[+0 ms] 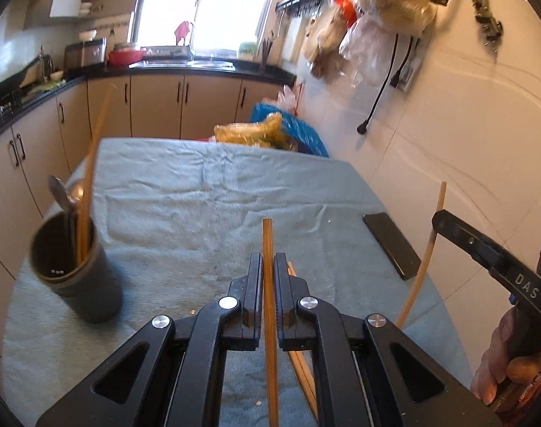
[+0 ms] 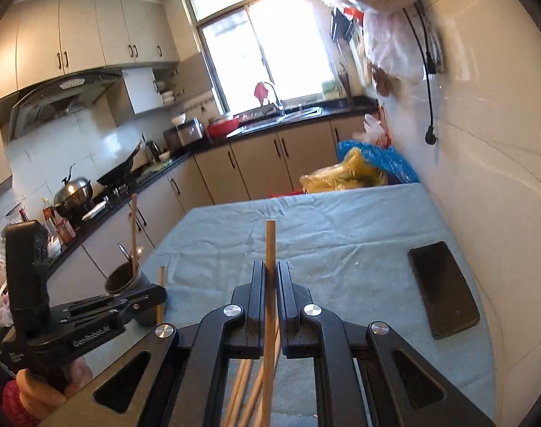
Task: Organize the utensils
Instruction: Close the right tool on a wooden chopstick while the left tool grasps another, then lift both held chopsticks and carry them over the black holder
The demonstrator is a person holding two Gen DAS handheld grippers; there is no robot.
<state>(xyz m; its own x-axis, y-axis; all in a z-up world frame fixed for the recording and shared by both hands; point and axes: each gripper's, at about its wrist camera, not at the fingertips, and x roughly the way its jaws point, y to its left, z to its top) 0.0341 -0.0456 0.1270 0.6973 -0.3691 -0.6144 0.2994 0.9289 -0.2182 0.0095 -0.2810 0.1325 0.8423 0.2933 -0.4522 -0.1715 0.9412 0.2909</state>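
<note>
Nearest to us, the left gripper has its jaws drawn in tight around a chopstick, which runs up between the fingers and pokes out past their tips. The right gripper is likewise clamped on a second chopstick, held nearly upright with its blunt end above the fingertips. Under both tools we see more loose chopsticks lying on the blue-grey cloth that covers the table.

Further out on our left stands the dark utensil cup, close to the cloth's left edge, already holding a chopstick and a metal spoon, both leaning. On our right, near the wall, a black phone lies flat on the cloth, well apart from the cup.

Beyond the table's far edge we see a yellow plastic bag against a blue bag, then the counter with its sink beneath the window
</note>
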